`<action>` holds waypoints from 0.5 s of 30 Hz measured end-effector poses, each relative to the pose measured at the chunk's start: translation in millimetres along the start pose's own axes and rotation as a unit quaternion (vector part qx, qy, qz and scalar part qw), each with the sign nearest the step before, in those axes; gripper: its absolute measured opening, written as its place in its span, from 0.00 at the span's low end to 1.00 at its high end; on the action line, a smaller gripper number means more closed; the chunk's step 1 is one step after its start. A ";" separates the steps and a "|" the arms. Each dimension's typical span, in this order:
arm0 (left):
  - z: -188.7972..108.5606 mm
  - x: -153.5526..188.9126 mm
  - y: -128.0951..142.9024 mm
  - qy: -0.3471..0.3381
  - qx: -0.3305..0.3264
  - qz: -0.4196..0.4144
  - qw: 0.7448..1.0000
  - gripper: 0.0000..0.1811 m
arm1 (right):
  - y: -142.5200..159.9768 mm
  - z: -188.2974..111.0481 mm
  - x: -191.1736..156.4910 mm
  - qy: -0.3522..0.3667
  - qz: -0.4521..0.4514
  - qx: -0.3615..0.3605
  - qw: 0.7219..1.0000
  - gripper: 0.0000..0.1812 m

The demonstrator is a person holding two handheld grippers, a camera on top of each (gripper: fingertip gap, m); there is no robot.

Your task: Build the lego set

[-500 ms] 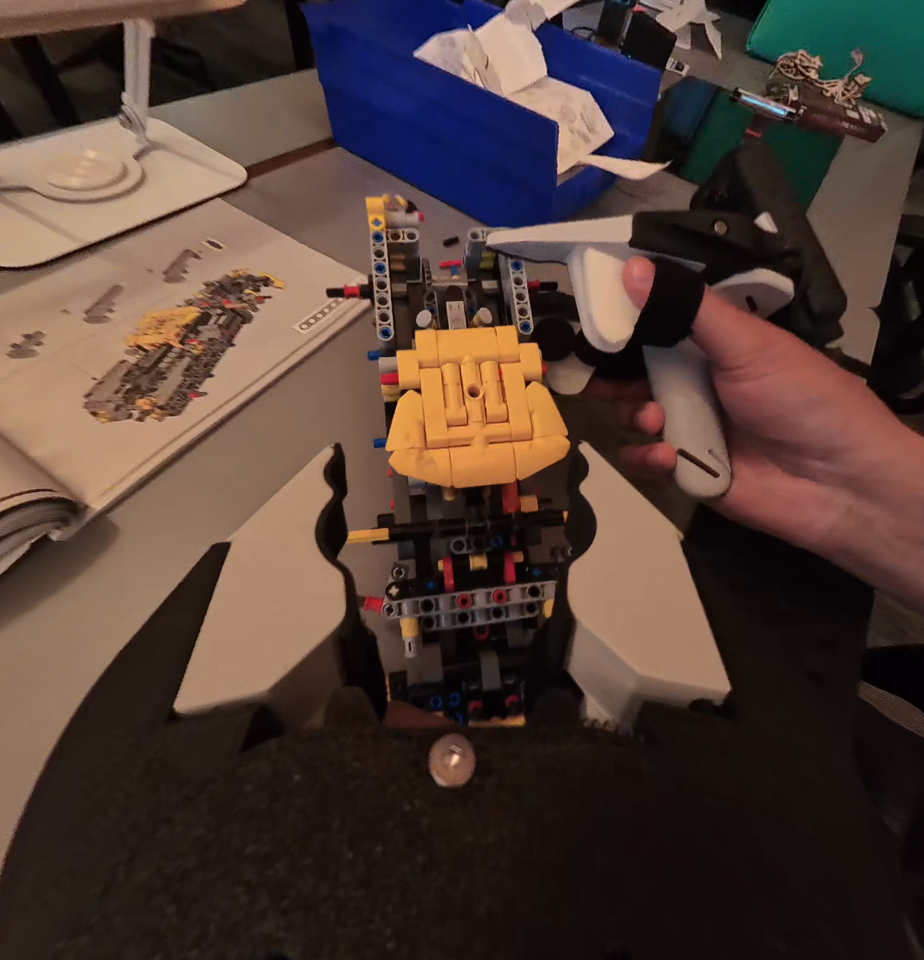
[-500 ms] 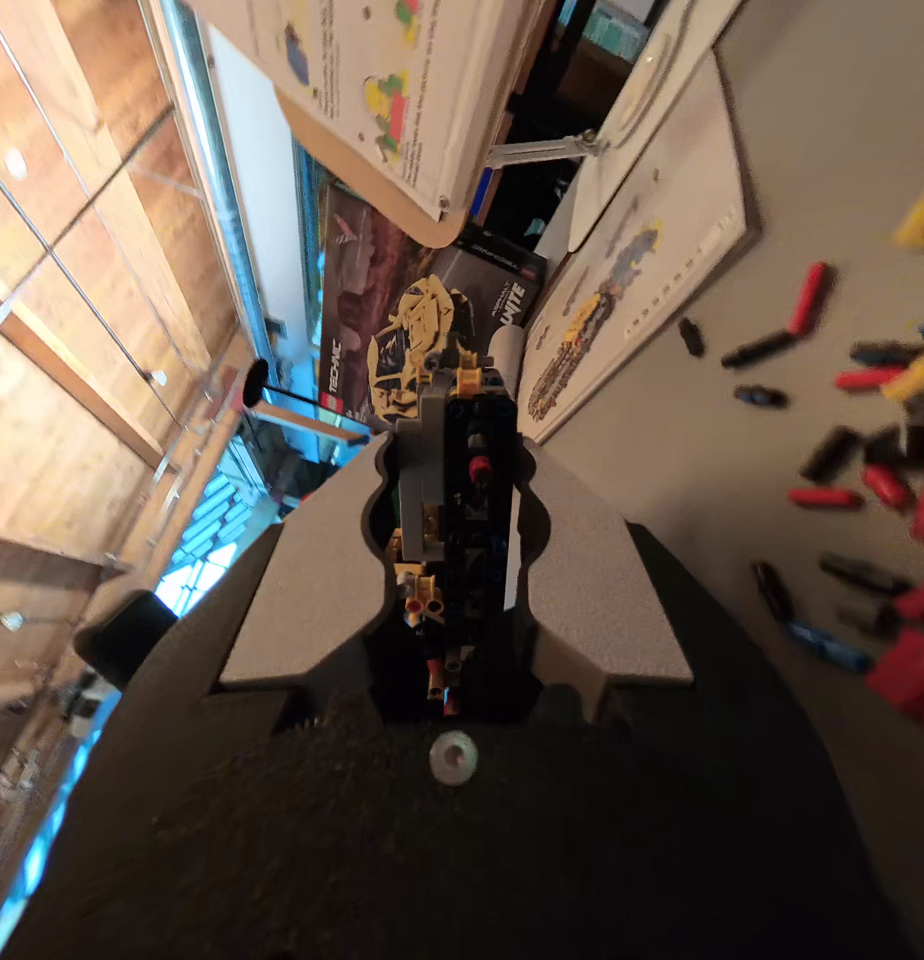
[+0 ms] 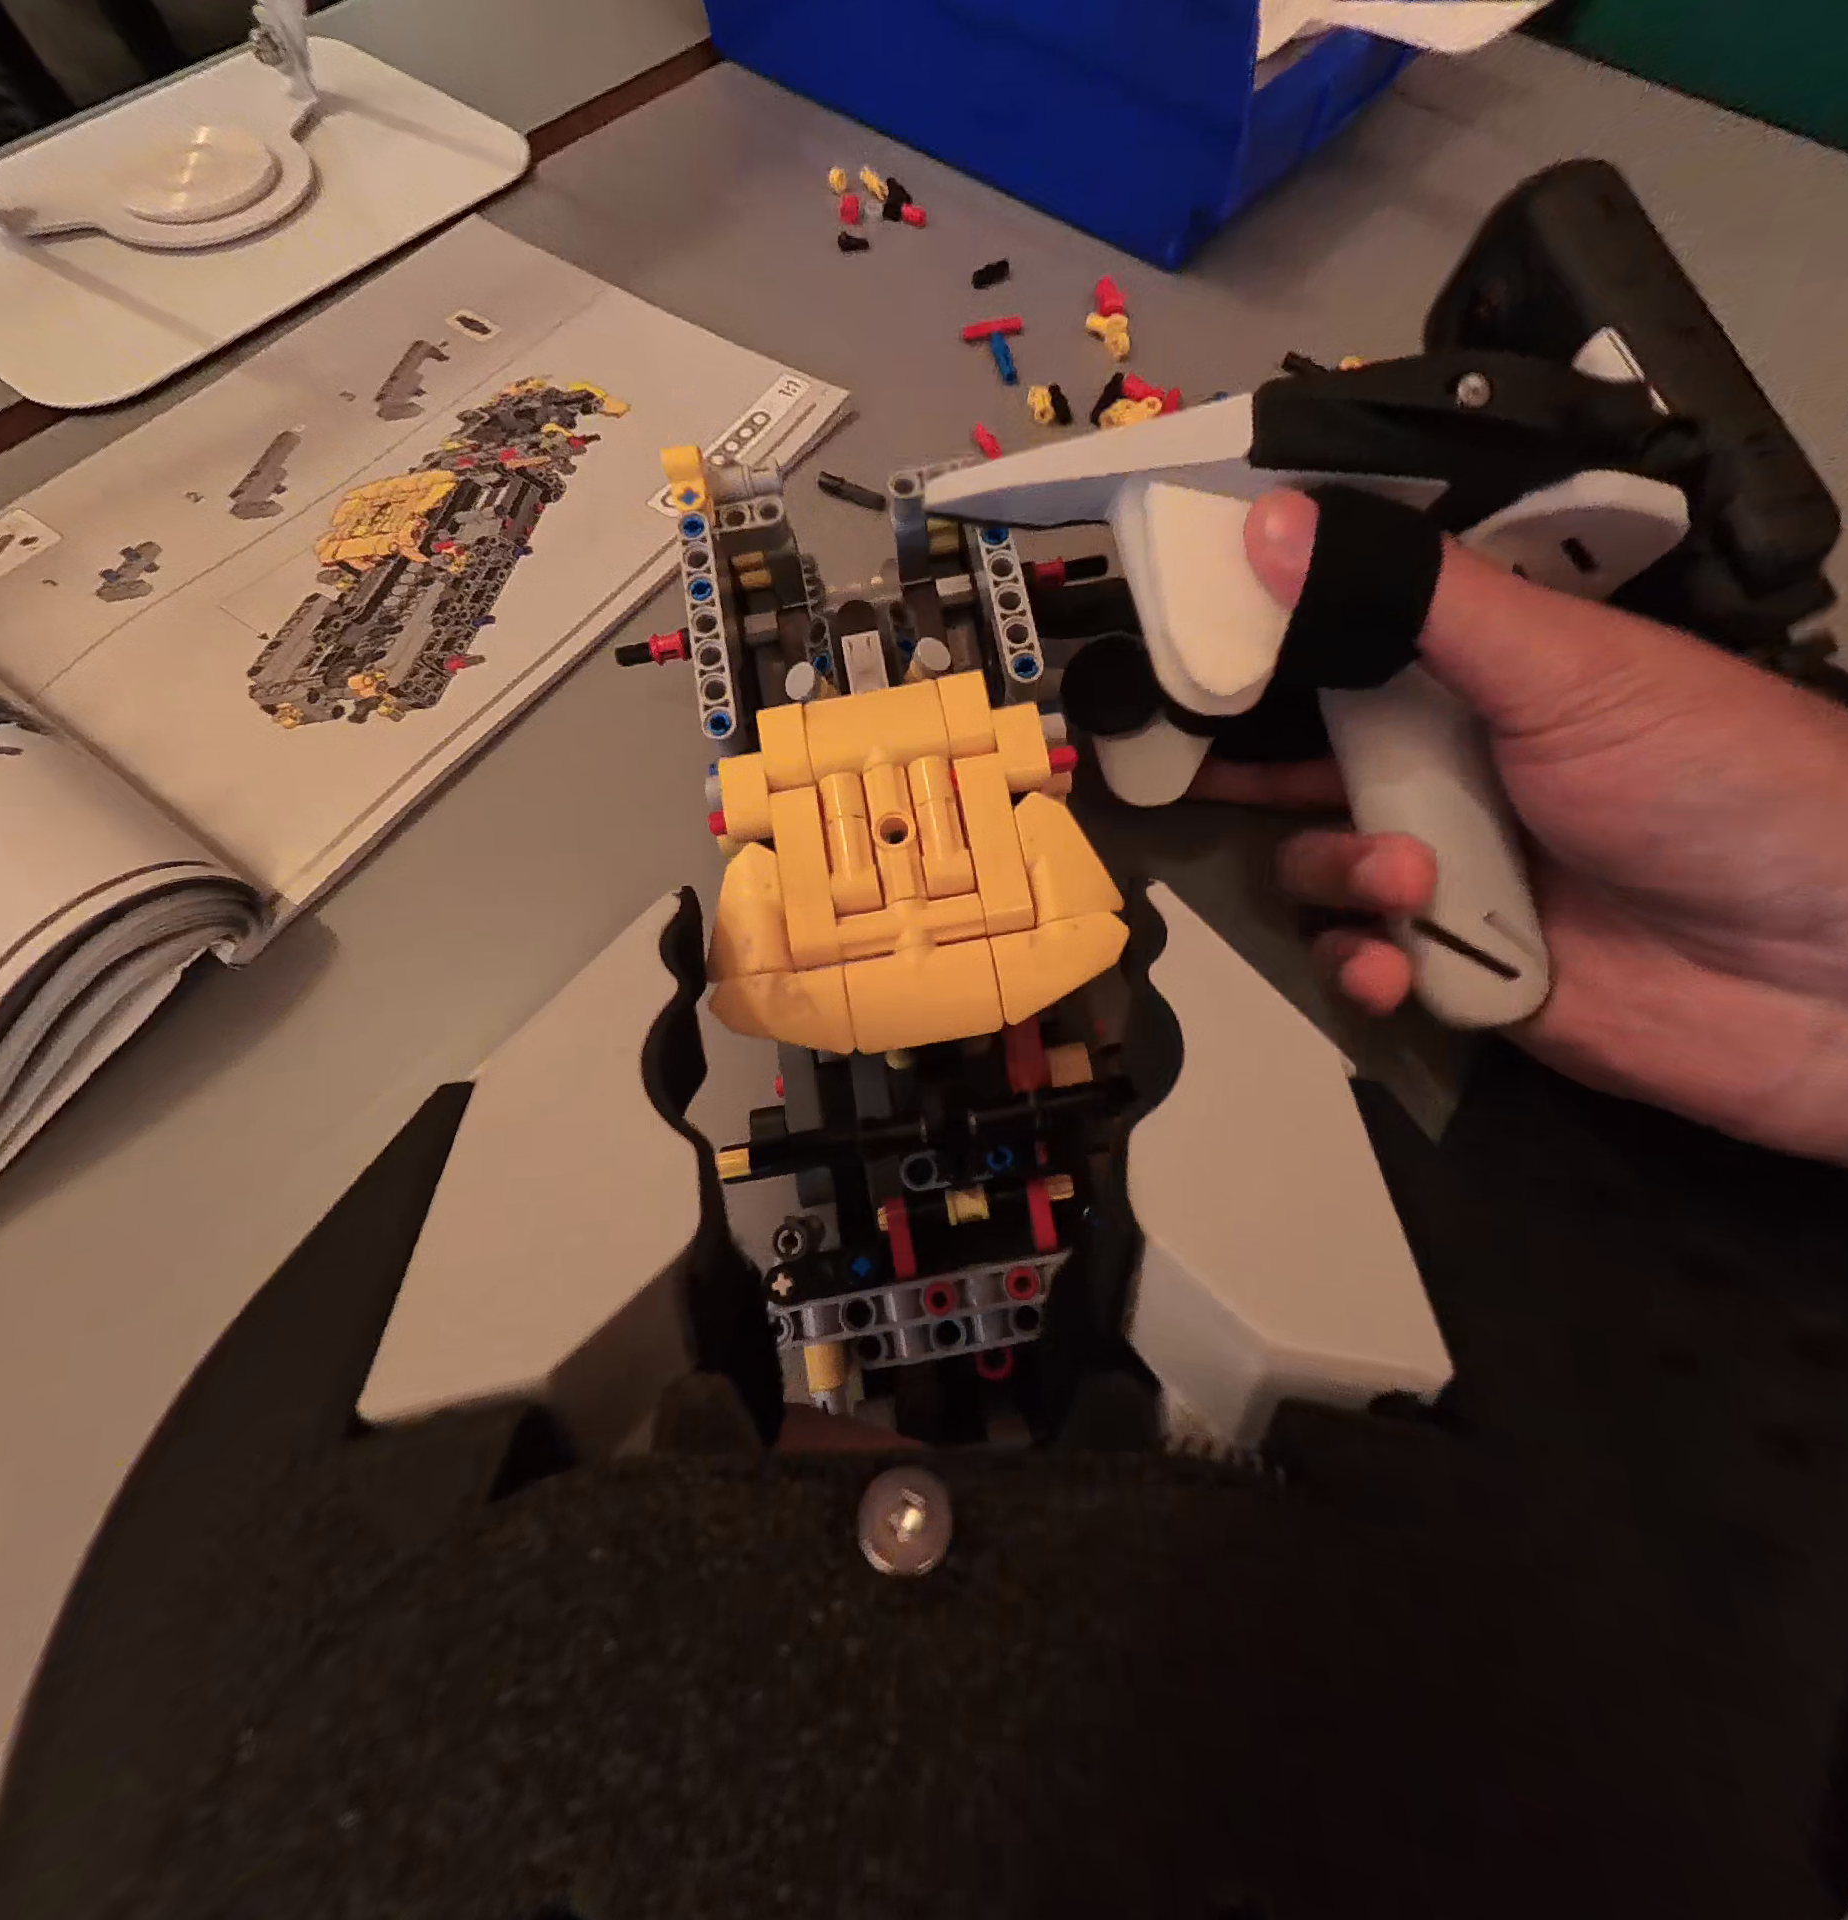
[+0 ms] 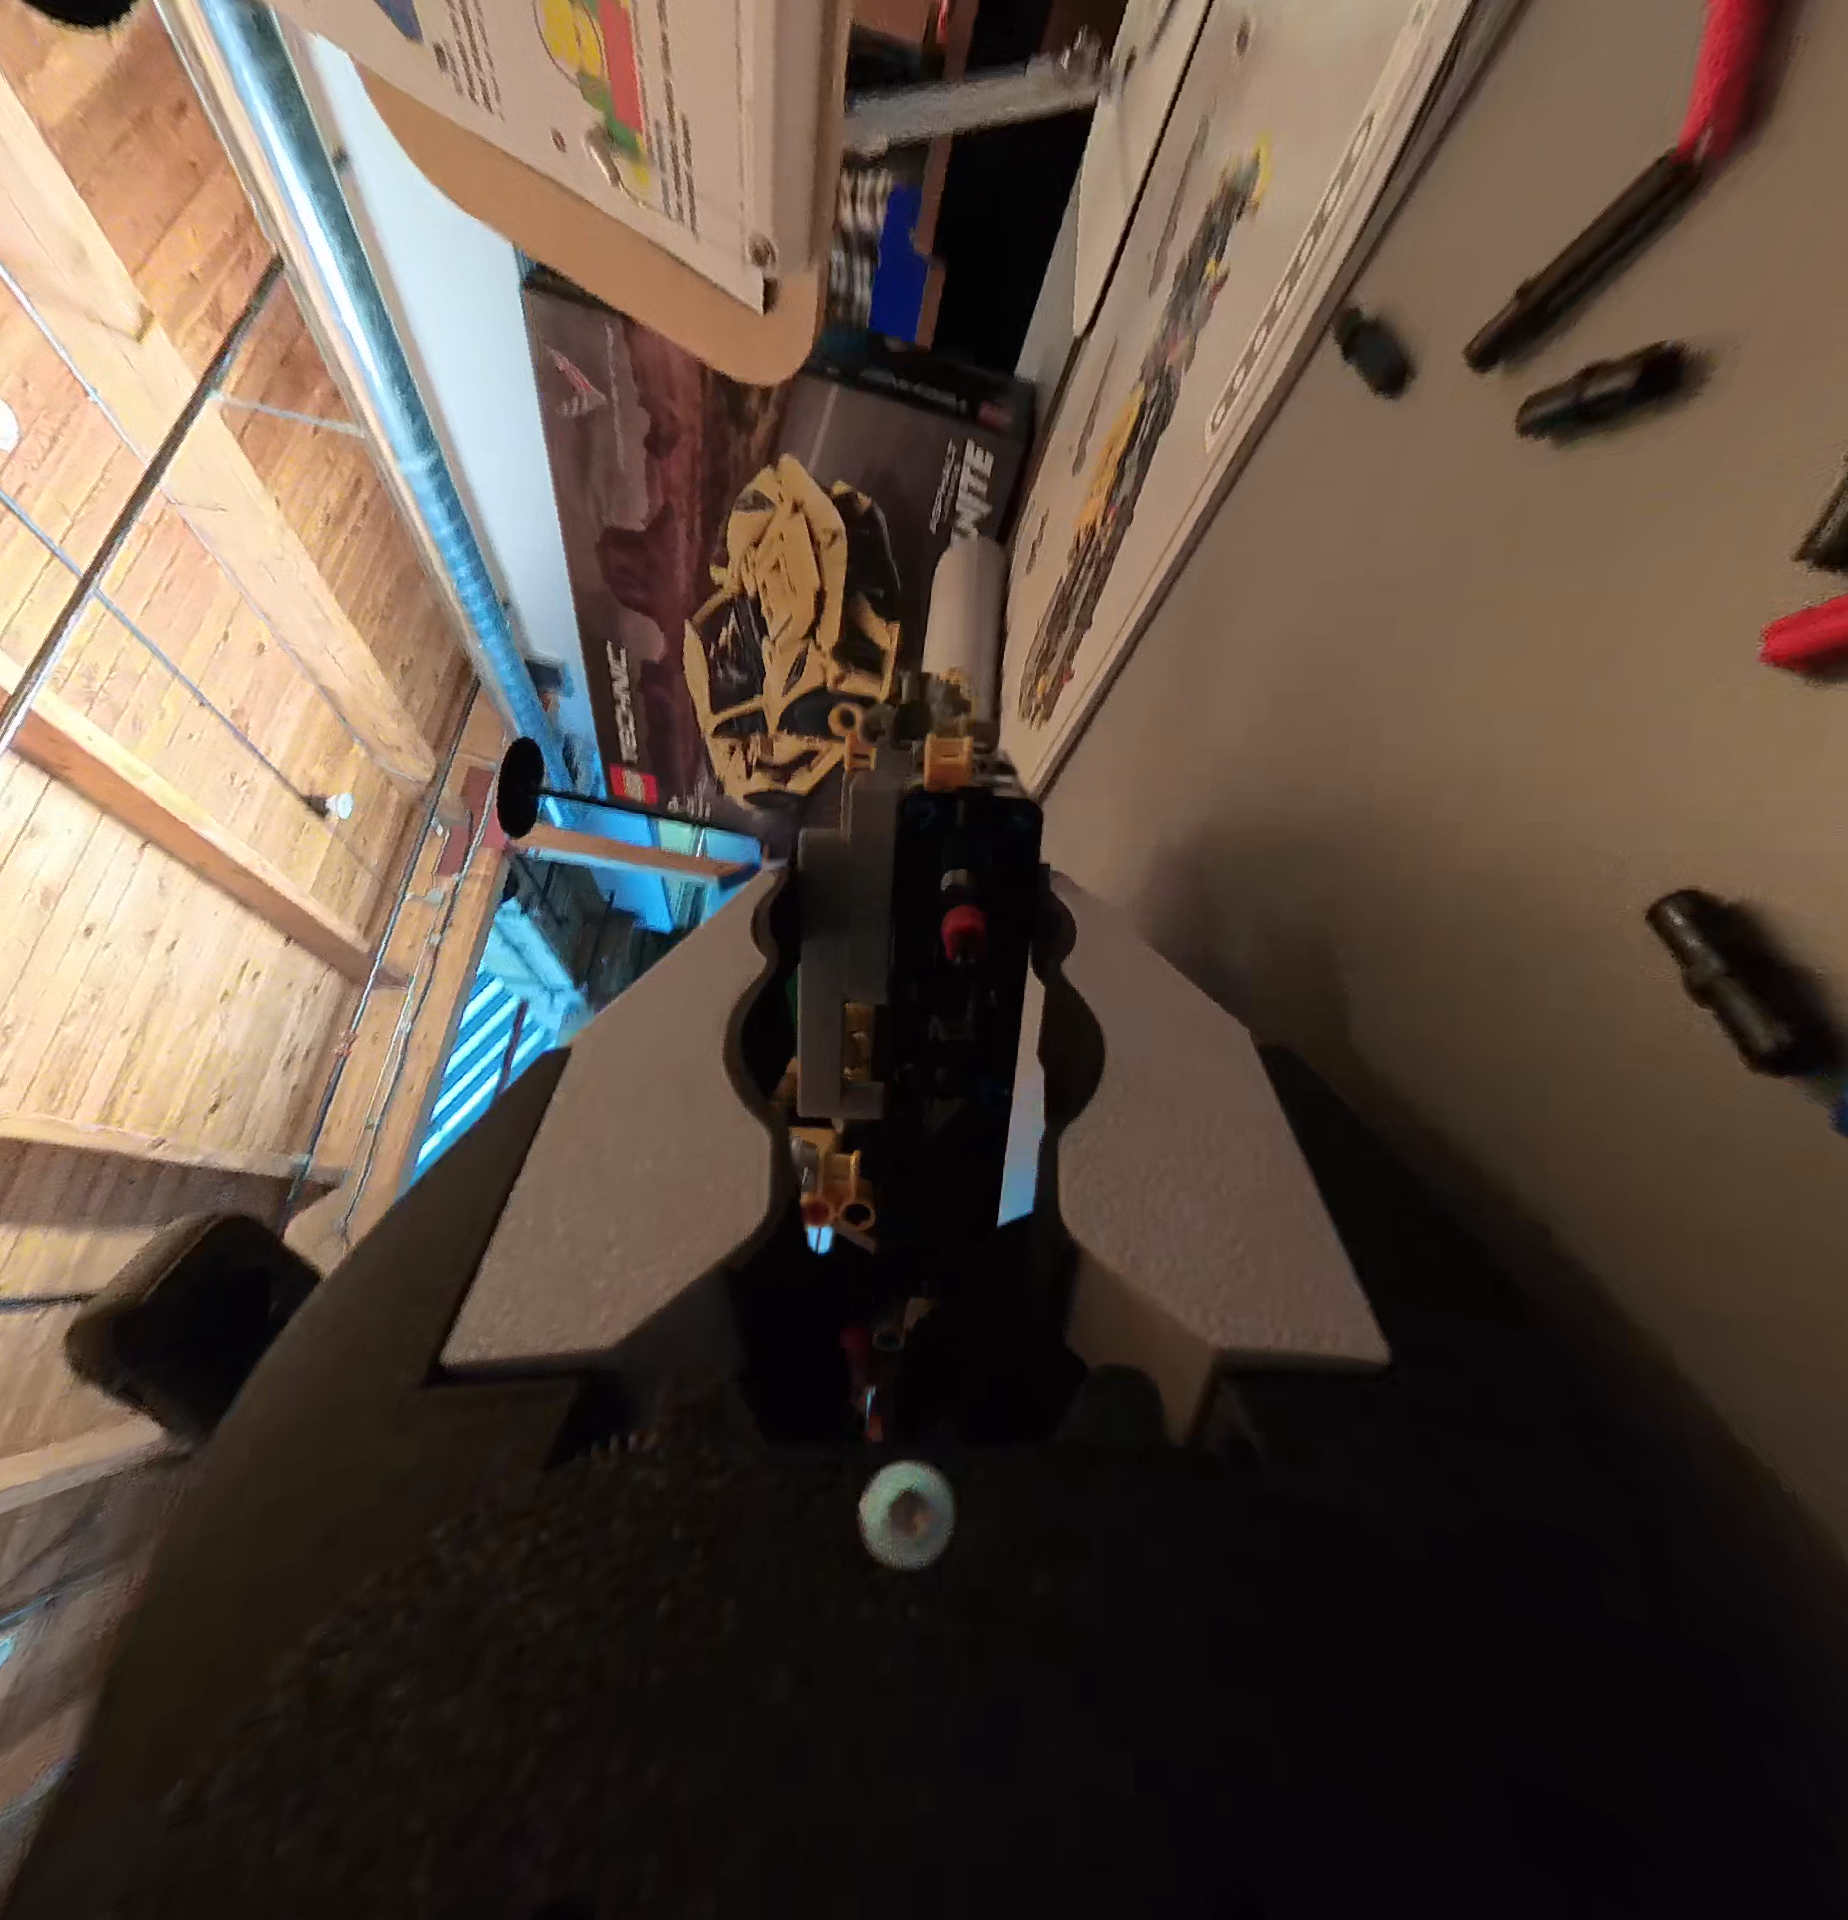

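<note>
the left gripper is clenched on the near half of the lego model, which is held above the table, and only the left wrist view shows its yellow top, the open manual, loose pins, a blue bin and the hand working the other tool. the right gripper is clamped on the model's far end, its dark side edge-on in its own view. only that view shows the set box beyond.
</note>
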State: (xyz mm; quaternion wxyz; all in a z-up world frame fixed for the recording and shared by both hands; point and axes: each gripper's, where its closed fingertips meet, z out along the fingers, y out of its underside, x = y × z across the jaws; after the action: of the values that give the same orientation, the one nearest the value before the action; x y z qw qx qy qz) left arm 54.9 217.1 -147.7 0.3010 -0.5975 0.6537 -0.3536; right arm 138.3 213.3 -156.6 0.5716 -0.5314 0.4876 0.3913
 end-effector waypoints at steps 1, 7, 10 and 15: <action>-1.6 -2.9 0.9 0.007 -0.004 0.007 1.000 0.45 | 2.8 0.9 -0.7 -0.003 -0.006 -0.018 1.000 0.24; -4.4 -12.6 5.1 0.087 -0.022 0.075 0.993 0.45 | 20.1 -13.1 2.9 -0.001 -0.022 -0.159 0.987 0.24; -2.0 -13.2 10.5 0.127 -0.039 0.119 0.984 0.45 | 36.5 -25.0 11.0 0.027 -0.052 -0.250 0.966 0.29; -1.7 -13.4 12.5 0.179 -0.064 0.166 0.968 0.45 | 42.6 -40.6 15.7 0.057 -0.130 -0.306 0.941 0.28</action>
State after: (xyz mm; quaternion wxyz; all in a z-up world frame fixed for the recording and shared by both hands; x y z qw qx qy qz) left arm 47.9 231.0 -157.4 0.1946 -0.4259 0.8081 -0.3573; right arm 94.9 177.5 -179.8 0.3982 -0.7612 0.3026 0.4128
